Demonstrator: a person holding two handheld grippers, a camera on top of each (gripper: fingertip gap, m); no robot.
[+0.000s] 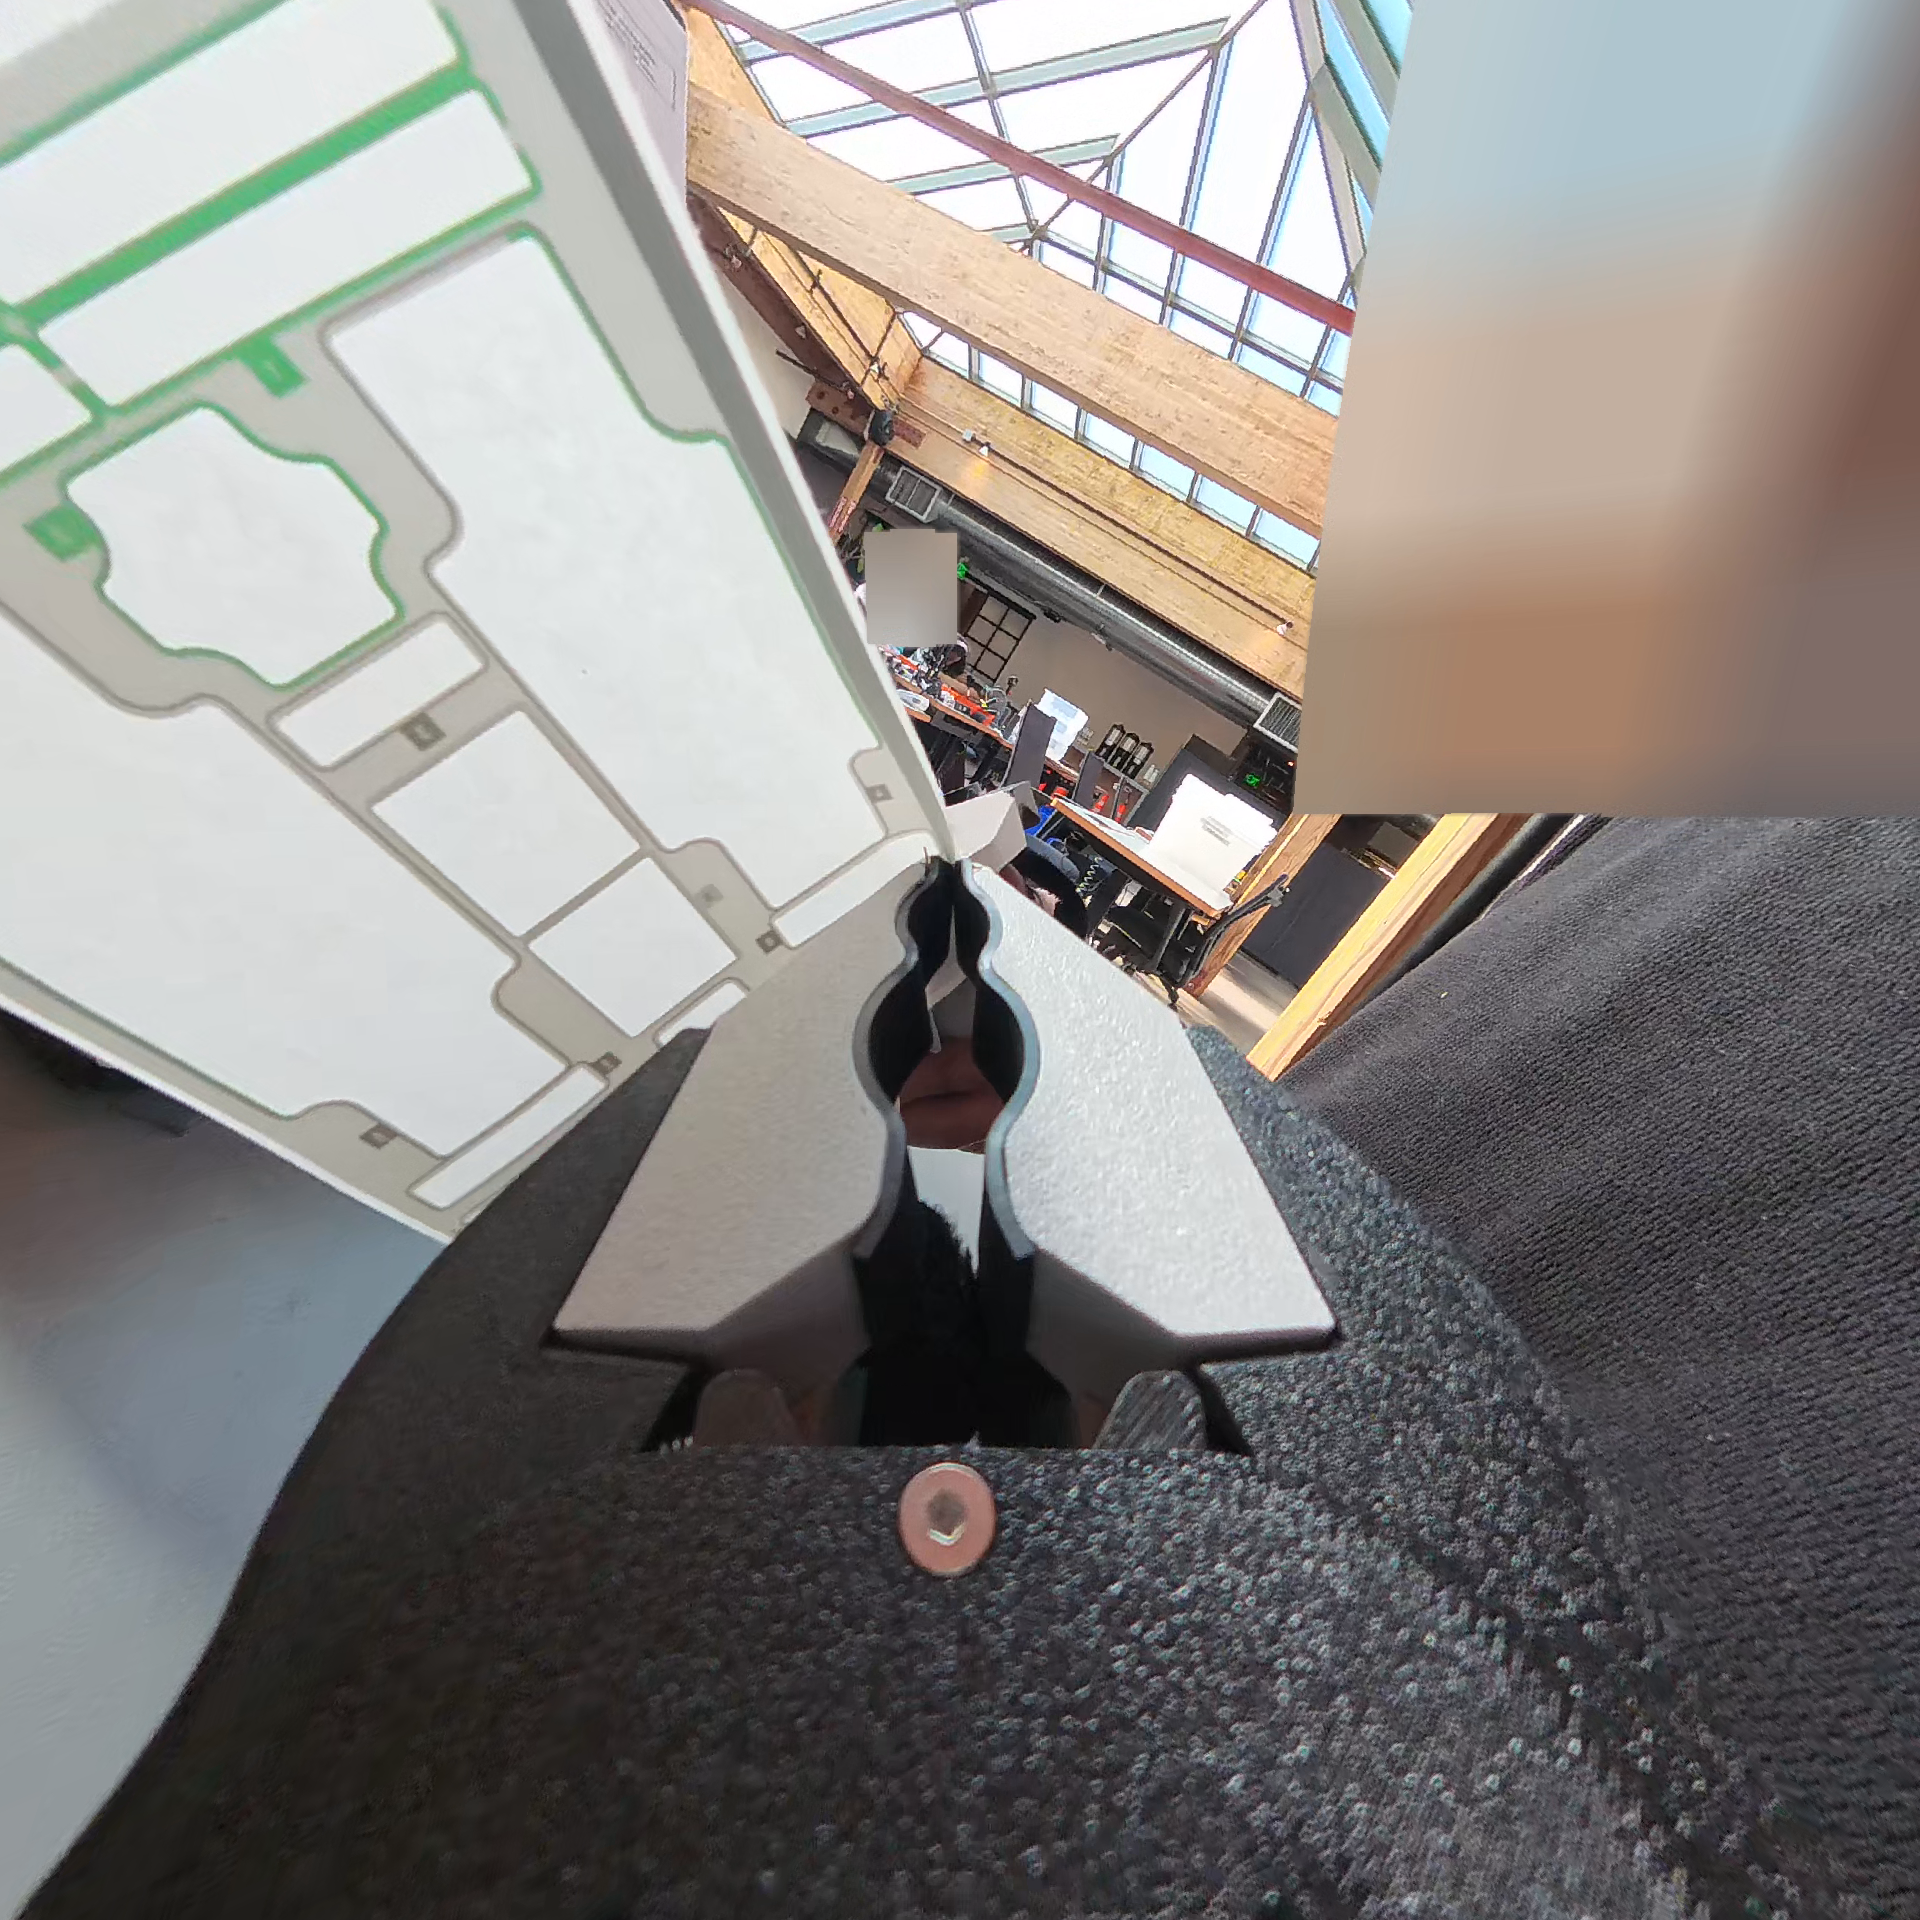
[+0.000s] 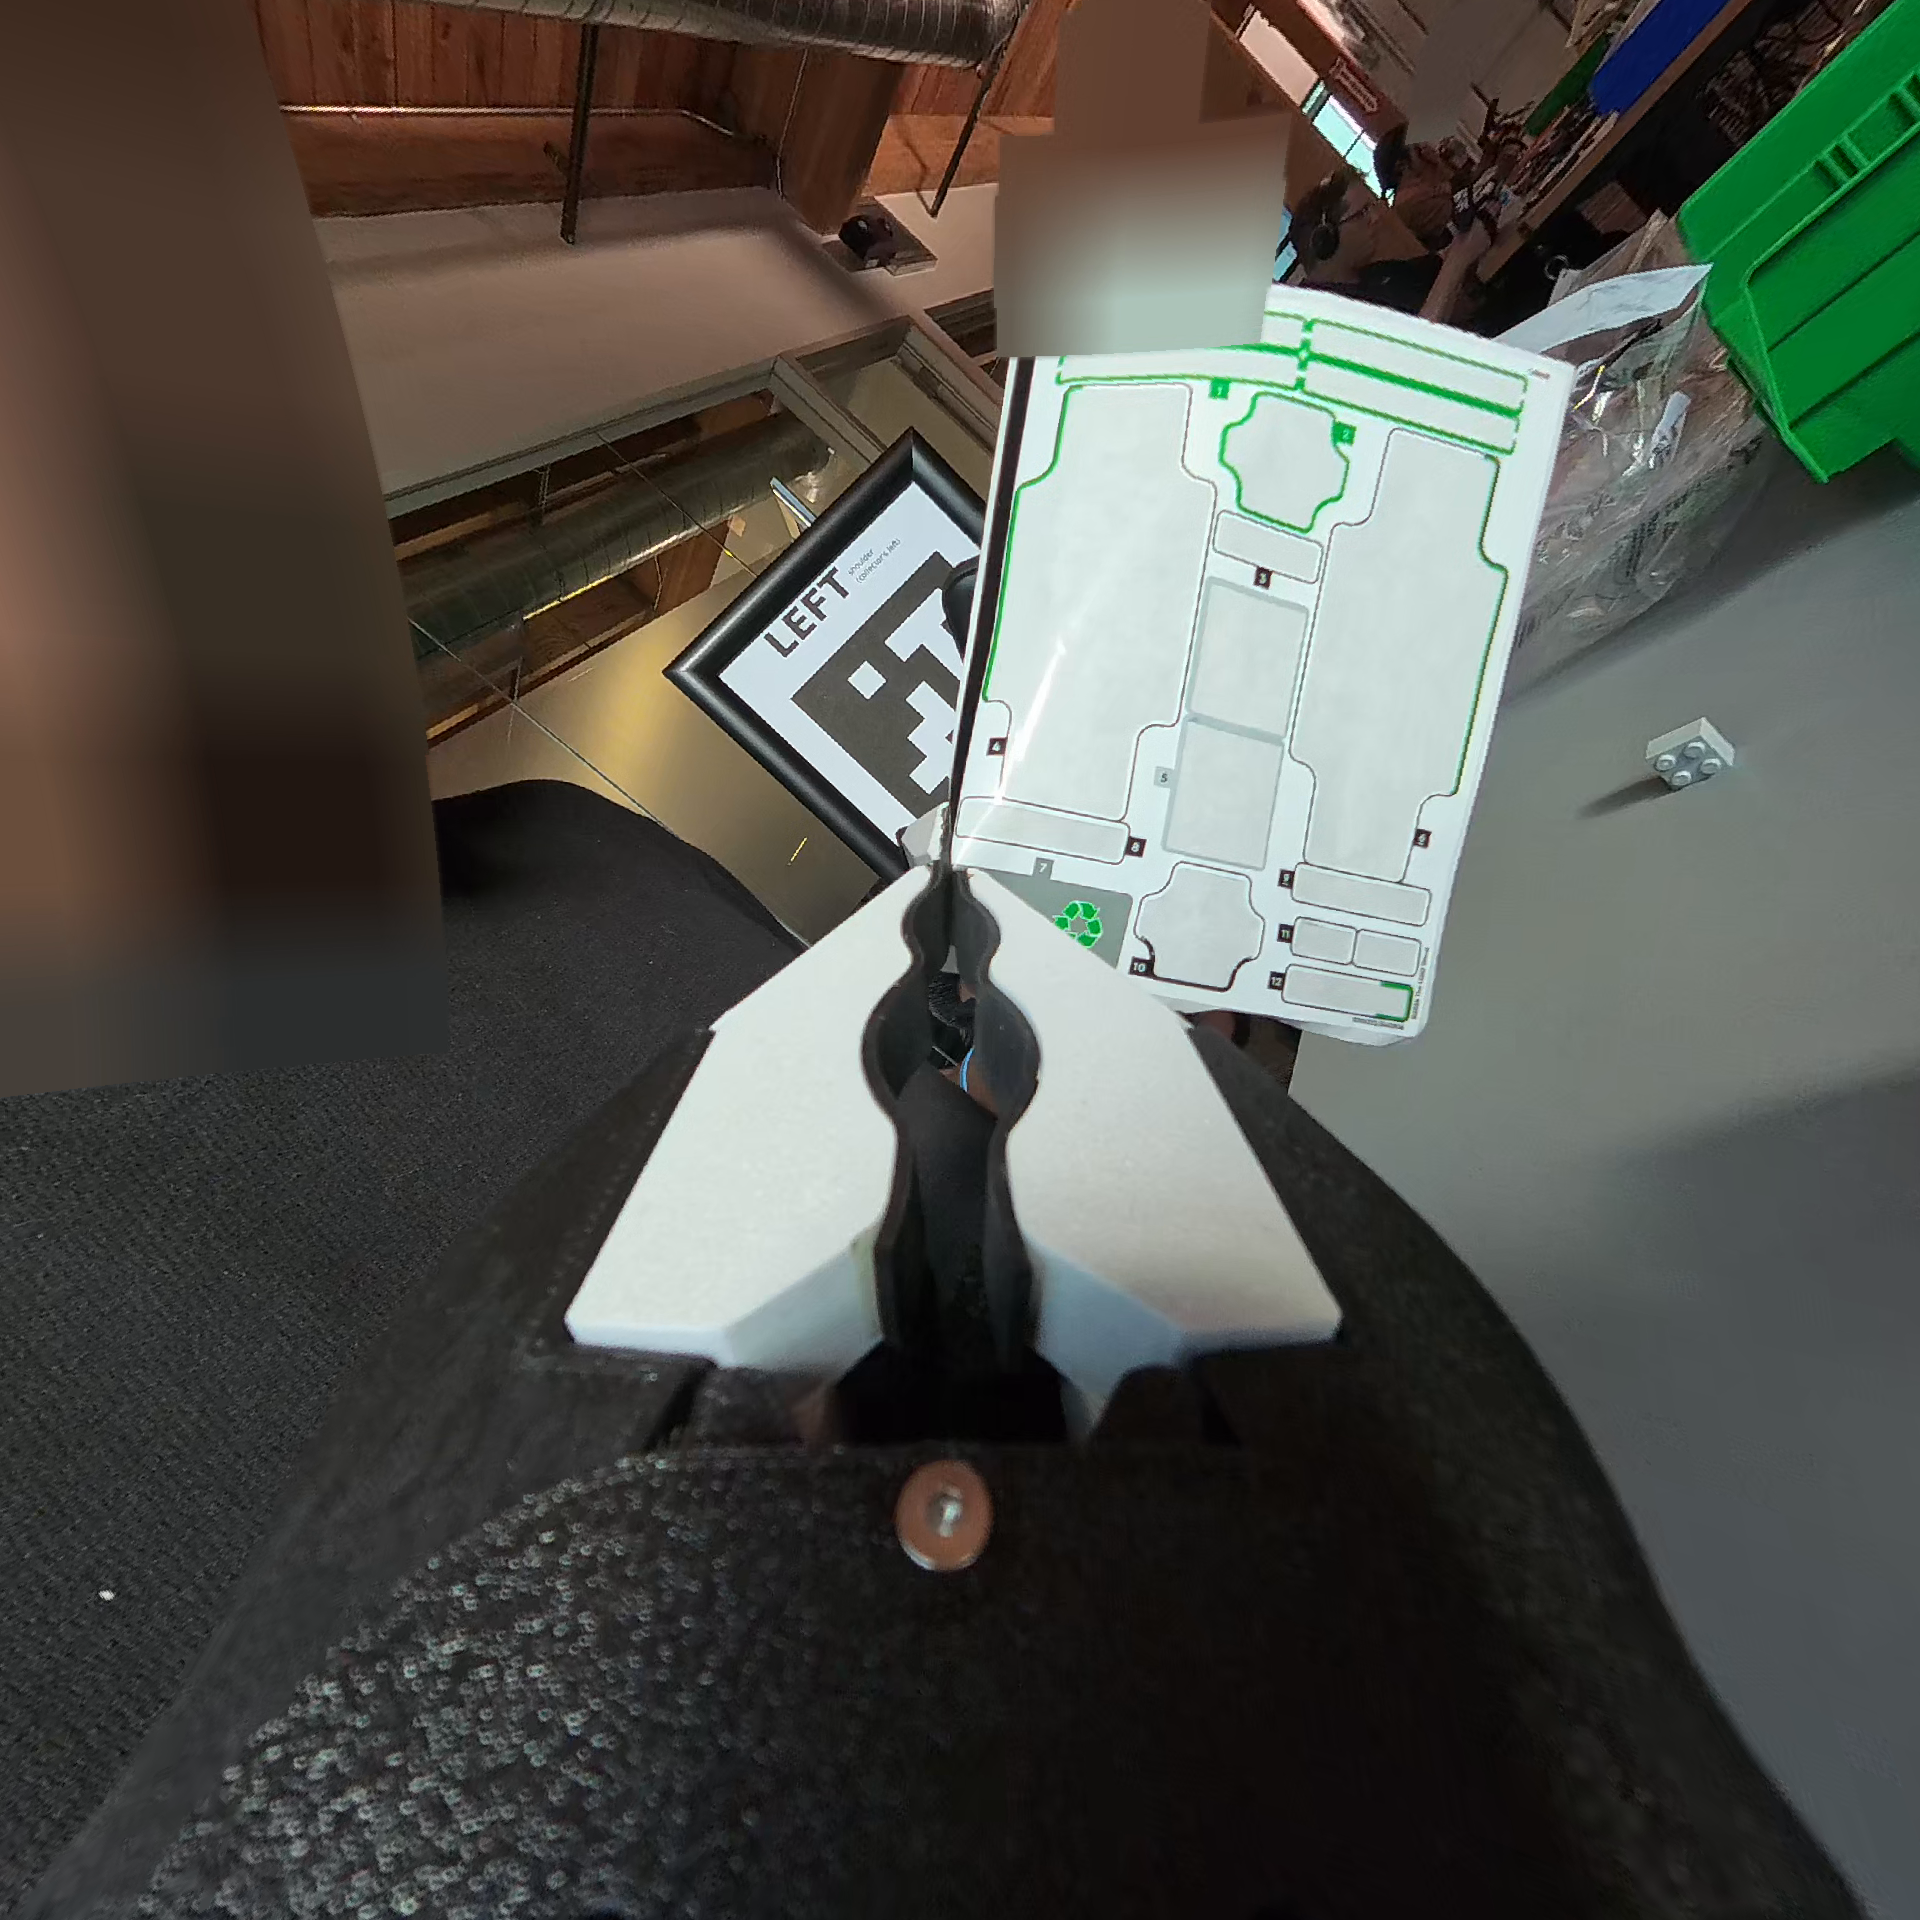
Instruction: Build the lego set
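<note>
smooth grey table (image 2: pixel 1662 1039) | both tools, left (image 1: pixel 951 868) and right (image 2: pixel 948 878), pinch glossy sticker sheet (image 2: pixel 1247 665)

1 sticker sheet (image 2: pixel 1236 665), 1 grey brick (image 2: pixel 1690 762) – 2 grippers (image 1: pixel 951 873)

Sticker sheet (image 2: pixel 1236 665) raised ahead, framed marker card (image 2: pixel 831 675) behind, grey table (image 2: pixel 1662 1039) open right
</note>
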